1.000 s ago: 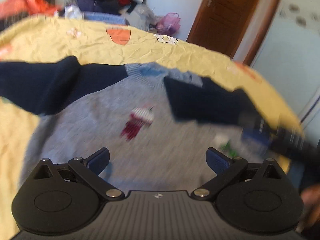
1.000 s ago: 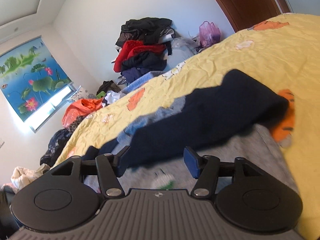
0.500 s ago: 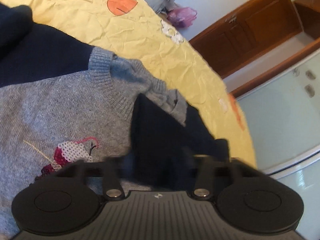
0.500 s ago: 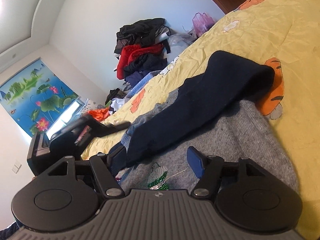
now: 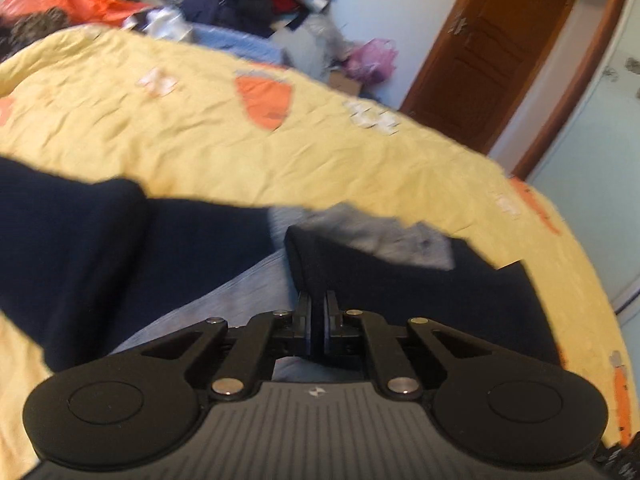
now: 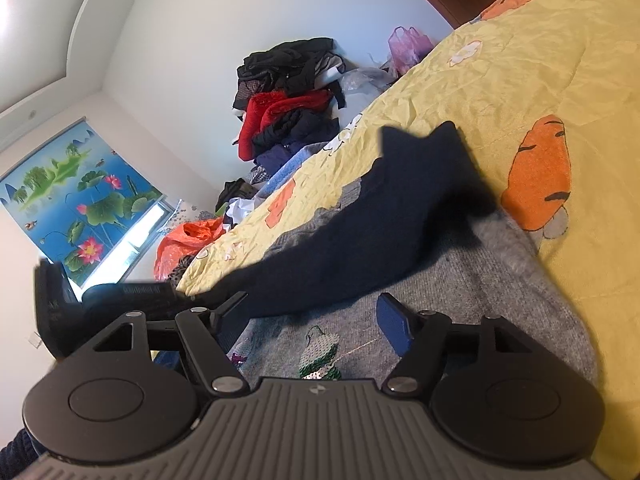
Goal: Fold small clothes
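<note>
The small grey knitted sweater with navy sleeves (image 6: 460,280) lies flat on my wrinkled yellow bedspread with orange and white prints (image 5: 224,132). Its body is a heathered grey wool, with a sequinned green and white motif (image 6: 320,354) stitched on the chest. One navy sleeve (image 6: 380,232) is folded across the grey front, its cuff end reaching the garment's far edge near an orange carrot print.

My left gripper (image 5: 318,322) has its pads drawn together, pinching the edge of the other navy sleeve (image 5: 400,280), which drapes over the grey body beside the ribbed grey collar (image 5: 380,232). My right gripper (image 6: 316,322) hovers low over the chest of the sweater, its jaws opening, blue pads well apart, with only the flat grey knit and the motif showing between them and nothing pressed.

The left view is smeared by motion, so the collar and the sleeve edges are soft. The sweater's hem is hidden under both gripper bodies. From the right wrist, my left gripper (image 6: 132,300) shows only as a dark, blurred shape at the bed's edge. A heap of red, black and blue clothes (image 6: 288,100) sits beyond the bed, too jumbled to sort.
</note>
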`<control>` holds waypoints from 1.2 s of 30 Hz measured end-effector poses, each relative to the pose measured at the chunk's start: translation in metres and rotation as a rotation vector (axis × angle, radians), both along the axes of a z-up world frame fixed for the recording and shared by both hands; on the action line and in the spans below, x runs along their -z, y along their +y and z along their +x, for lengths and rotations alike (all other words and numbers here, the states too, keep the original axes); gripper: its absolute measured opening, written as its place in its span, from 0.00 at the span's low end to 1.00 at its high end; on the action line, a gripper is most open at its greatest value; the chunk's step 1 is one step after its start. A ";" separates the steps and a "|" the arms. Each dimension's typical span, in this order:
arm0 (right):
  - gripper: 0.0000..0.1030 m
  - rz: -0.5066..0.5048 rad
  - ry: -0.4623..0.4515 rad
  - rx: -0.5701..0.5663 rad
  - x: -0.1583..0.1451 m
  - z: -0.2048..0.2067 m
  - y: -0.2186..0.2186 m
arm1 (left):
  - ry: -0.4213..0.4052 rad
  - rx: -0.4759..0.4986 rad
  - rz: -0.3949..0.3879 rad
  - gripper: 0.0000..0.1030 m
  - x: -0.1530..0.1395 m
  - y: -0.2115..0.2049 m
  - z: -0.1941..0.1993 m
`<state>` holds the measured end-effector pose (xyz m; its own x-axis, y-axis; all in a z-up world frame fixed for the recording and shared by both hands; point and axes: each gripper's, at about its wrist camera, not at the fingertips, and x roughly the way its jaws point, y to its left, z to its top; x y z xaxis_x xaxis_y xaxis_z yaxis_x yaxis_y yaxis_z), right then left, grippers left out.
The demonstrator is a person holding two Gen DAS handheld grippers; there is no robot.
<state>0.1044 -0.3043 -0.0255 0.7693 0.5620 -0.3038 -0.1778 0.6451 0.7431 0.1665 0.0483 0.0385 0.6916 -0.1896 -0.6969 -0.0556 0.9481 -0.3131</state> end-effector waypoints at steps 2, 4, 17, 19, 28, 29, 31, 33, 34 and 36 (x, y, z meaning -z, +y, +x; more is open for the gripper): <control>0.71 -0.004 -0.001 -0.003 0.000 0.000 0.000 | 0.048 -0.018 0.035 0.05 0.017 0.006 0.003; 0.71 -0.012 -0.002 -0.006 0.000 0.001 0.000 | 0.025 -0.012 0.067 0.08 0.025 0.006 -0.002; 0.96 -0.129 -0.170 -0.039 -0.073 0.010 0.001 | -0.285 0.090 0.321 0.13 -0.027 -0.045 -0.045; 0.95 -0.189 -0.137 -0.010 -0.078 0.044 0.005 | -0.226 0.124 0.252 0.13 -0.018 -0.054 -0.023; 0.88 -0.411 0.049 -0.014 -0.015 0.120 0.024 | -0.096 0.078 0.131 0.13 0.032 -0.053 0.007; 0.88 -0.408 0.019 -0.017 -0.012 0.114 0.023 | -0.112 0.084 0.123 0.13 0.035 -0.050 0.004; 0.88 -0.376 0.007 -0.012 -0.010 0.112 0.019 | -0.154 0.100 0.140 0.13 0.038 -0.050 -0.001; 0.89 -0.375 0.004 -0.011 -0.010 0.113 0.019 | -0.161 0.112 0.162 0.13 0.035 -0.053 -0.001; 0.90 -0.392 0.001 -0.015 -0.011 0.113 0.022 | -0.159 0.115 0.163 0.14 0.031 -0.052 -0.002; 0.92 -0.440 -0.004 -0.023 -0.014 0.113 0.030 | -0.164 0.094 0.142 0.15 0.022 -0.041 -0.010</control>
<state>0.2172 -0.2747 -0.0116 0.7597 0.3971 -0.5149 -0.1984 0.8957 0.3980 0.1566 0.0077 0.0162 0.7818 -0.1668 -0.6008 0.0760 0.9819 -0.1737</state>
